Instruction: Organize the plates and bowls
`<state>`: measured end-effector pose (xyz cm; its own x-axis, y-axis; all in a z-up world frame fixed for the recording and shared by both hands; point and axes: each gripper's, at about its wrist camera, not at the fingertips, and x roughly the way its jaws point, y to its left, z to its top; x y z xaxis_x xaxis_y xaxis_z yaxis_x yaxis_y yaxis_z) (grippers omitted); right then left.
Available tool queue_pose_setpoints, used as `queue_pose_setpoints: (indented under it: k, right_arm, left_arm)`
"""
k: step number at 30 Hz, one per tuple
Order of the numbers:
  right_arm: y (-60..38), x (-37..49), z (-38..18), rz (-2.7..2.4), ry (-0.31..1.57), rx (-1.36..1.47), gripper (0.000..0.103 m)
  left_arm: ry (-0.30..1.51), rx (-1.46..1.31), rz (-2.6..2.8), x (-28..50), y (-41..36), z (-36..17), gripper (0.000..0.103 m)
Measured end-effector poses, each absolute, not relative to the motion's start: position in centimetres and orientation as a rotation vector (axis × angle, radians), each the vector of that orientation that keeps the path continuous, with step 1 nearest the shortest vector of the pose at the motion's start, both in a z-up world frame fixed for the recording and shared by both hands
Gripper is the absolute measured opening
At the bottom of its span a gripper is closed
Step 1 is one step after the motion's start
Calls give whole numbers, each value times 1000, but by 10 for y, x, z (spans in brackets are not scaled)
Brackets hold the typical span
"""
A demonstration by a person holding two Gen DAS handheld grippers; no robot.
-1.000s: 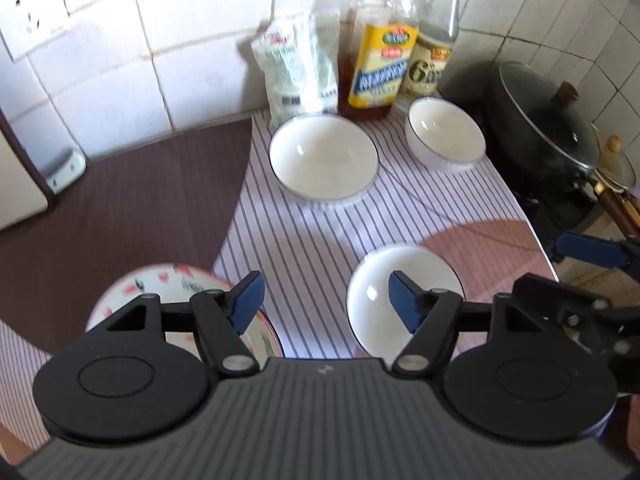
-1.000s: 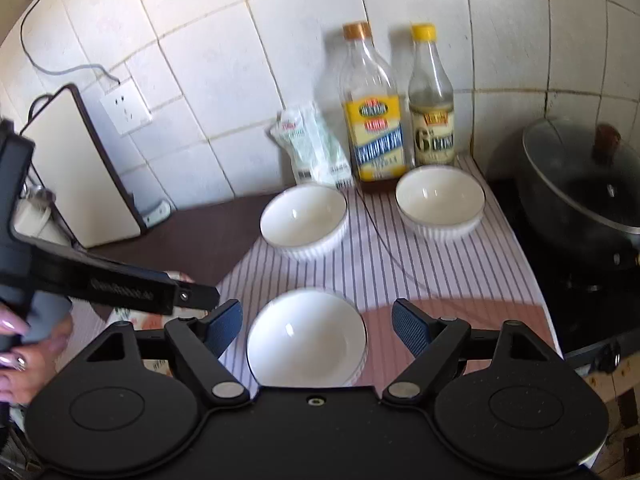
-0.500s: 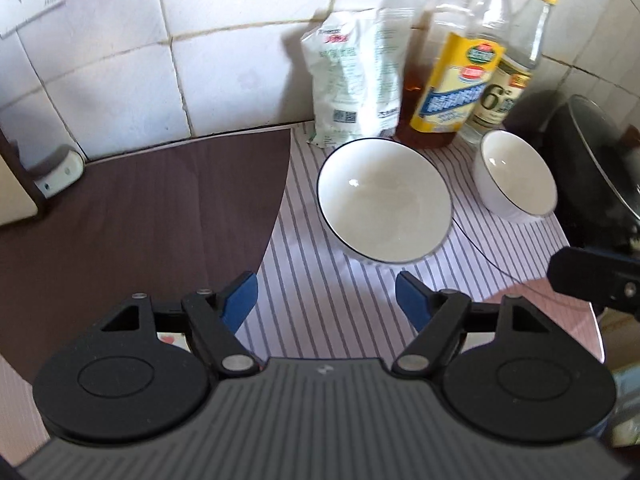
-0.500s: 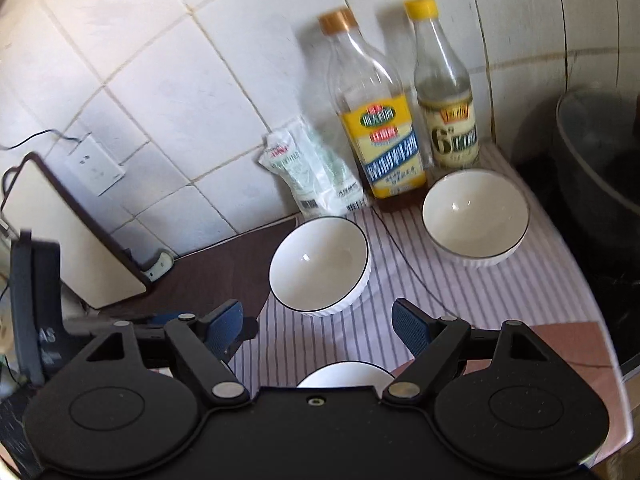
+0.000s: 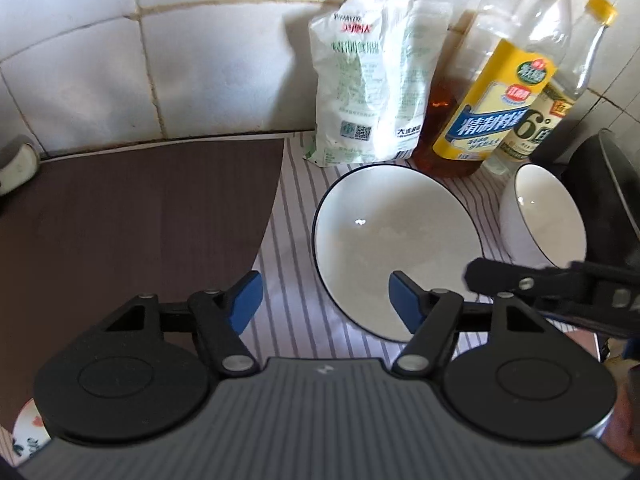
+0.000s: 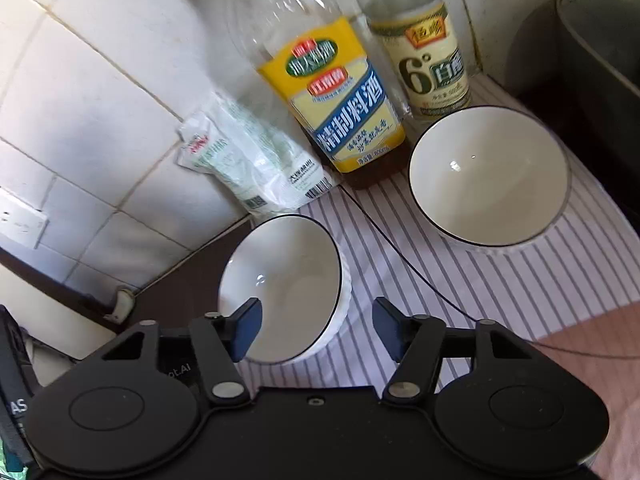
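White-tiled wall [image 5: 200, 48] behind, dark countertop [image 5: 132, 216] on the left, striped cloth [image 6: 520, 280] on the right. Far row, left to right: white pouch [image 5: 372, 92], cooking wine bottle [image 6: 340, 92], vinegar bottle [image 6: 428, 56]. Left bowl [image 5: 394, 248] sits on the cloth near the pouch; right bowl [image 6: 488, 176] sits just right, near the vinegar, the two apart. Left gripper [image 5: 324, 300] released, empty, hovering at the left bowl's near rim. Right gripper [image 6: 316, 326] spread, empty, over the same bowl's near edge.

Patterned plate [image 5: 28, 434] mostly hidden.
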<state>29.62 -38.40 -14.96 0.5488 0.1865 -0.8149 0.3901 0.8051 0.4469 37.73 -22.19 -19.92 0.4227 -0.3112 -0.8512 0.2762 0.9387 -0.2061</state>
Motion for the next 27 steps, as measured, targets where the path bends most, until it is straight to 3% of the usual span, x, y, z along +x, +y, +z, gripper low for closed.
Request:
queue_pose_setpoints:
  k: [6,8,12,14,27]
  right_arm:
    - [-381,317,-172,-179,1037,569,44]
    - [-379,321,-174,-185,1035,531,37]
    - [-374,326,-177,-175,1035,481,12]
    - [-373,327,-178,-177,1036,468,12]
    - [-382,318,-172,-203,1010,491,10]
  left_arm:
    - [1063,3,-320,385,-228,-214,56]
    - [1072,3,-317,387,-227,-218,40]
    - [1114,-60,-344,392,-223,-223,23]
    - [1123,-81,-364,392,-225,-225,12]
    - [1102,18,-384,372,-249,-199,12]
